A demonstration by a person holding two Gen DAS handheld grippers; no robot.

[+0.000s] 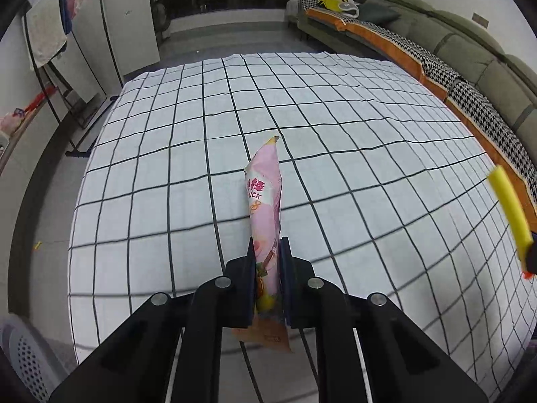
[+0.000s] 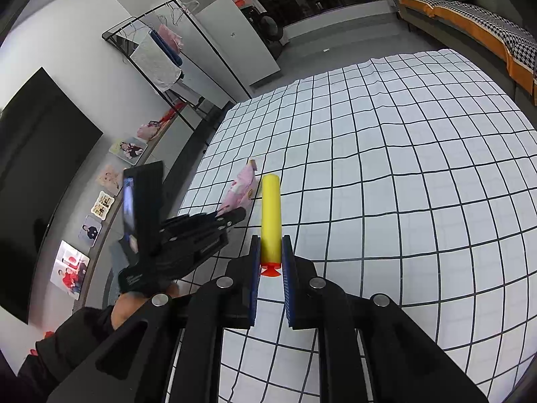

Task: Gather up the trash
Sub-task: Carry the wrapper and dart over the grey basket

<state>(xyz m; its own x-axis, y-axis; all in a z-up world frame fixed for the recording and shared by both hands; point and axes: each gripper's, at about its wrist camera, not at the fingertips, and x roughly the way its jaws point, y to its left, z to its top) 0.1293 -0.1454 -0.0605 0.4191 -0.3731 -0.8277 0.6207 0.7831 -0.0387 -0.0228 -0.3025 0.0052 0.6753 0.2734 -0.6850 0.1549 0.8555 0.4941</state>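
My left gripper (image 1: 266, 252) is shut on a pink snack wrapper (image 1: 265, 198) and holds it upright above the white checked cloth (image 1: 352, 154). The same wrapper (image 2: 240, 189) and the left gripper (image 2: 231, 216) show in the right wrist view at the left. My right gripper (image 2: 271, 252) is shut on a yellow foam dart (image 2: 270, 215) with an orange suction tip, held above the cloth (image 2: 402, 184). The dart also shows in the left wrist view (image 1: 508, 211) at the right edge.
A green sofa (image 1: 470, 50) with orange and houndstooth covers runs along the right. A clothes rack (image 2: 161, 53) and white cabinet (image 2: 235, 43) stand at the left. A perforated basket (image 1: 23, 356) sits at the lower left. Photo cards (image 2: 97, 208) lie along a low shelf.
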